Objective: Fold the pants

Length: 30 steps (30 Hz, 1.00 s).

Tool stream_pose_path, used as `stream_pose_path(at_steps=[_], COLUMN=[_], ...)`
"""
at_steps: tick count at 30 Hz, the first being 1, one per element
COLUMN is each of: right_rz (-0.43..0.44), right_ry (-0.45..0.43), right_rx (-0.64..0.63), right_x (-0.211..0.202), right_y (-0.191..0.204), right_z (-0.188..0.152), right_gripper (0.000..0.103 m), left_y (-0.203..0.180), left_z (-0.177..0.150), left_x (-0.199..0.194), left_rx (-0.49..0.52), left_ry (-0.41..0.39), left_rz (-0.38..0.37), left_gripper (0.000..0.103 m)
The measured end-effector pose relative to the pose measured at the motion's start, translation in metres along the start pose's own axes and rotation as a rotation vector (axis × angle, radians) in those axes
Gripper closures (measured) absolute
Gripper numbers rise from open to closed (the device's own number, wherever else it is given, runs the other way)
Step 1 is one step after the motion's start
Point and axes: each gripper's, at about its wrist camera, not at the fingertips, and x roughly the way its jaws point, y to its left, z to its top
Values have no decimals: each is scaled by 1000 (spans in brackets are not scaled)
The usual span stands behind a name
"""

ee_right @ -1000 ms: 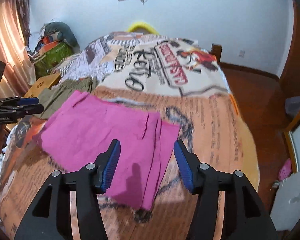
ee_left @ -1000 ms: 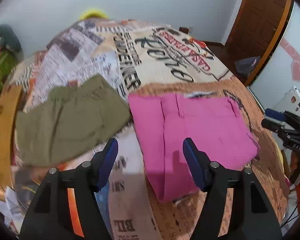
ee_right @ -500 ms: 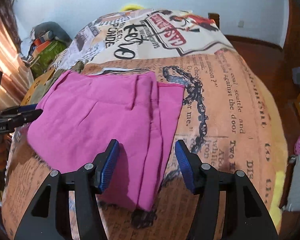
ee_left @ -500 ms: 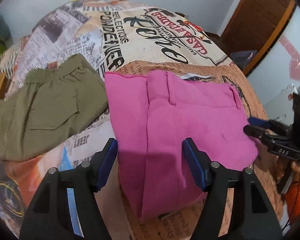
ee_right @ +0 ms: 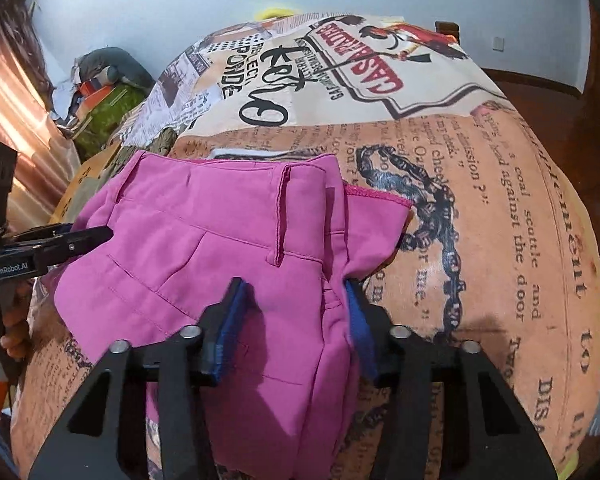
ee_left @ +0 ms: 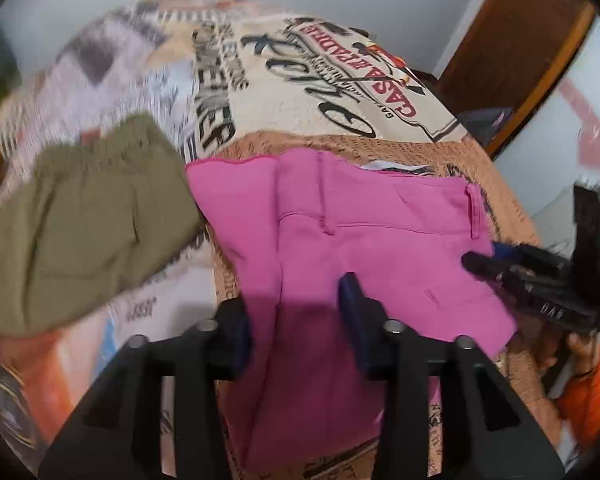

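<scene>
Pink pants point(ee_left: 340, 248), partly folded, lie across the centre of both frames on a bed covered by a newspaper-print bedspread point(ee_right: 480, 208). In the left wrist view, the left gripper point(ee_left: 296, 320) sits at lower centre, its blue-padded jaws partly closed with pink fabric between them; whether they pinch it cannot be told. In the right wrist view, the right gripper point(ee_right: 296, 320) straddles a raised fold of the pants, pads close on either side, full contact unclear. Olive-green pants point(ee_left: 80, 224) lie at left of the left wrist view, beside the pink pair.
</scene>
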Motion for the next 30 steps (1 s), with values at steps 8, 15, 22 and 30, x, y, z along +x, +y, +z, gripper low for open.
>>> stream_pose_path(at_steps=[8, 15, 22, 30], right_rz=[16, 41, 62, 104], right_ry=[-62, -123, -176, -242], right_rx=[-15, -87, -169, -240], right_x=[-22, -55, -73, -70], right_y=[6, 35, 76, 133], right_z=[5, 19, 40, 77], right_gripper=[90, 90, 90, 90], left_y=[-16, -8, 17, 74], left_z=[-4, -5, 0, 6], left_x=[-8, -35, -91, -153], left_rx=[105, 80, 26, -52], left_ry=[-26, -52, -148, -259], left_rz=[81, 80, 104, 147], left_gripper=[85, 88, 88, 88])
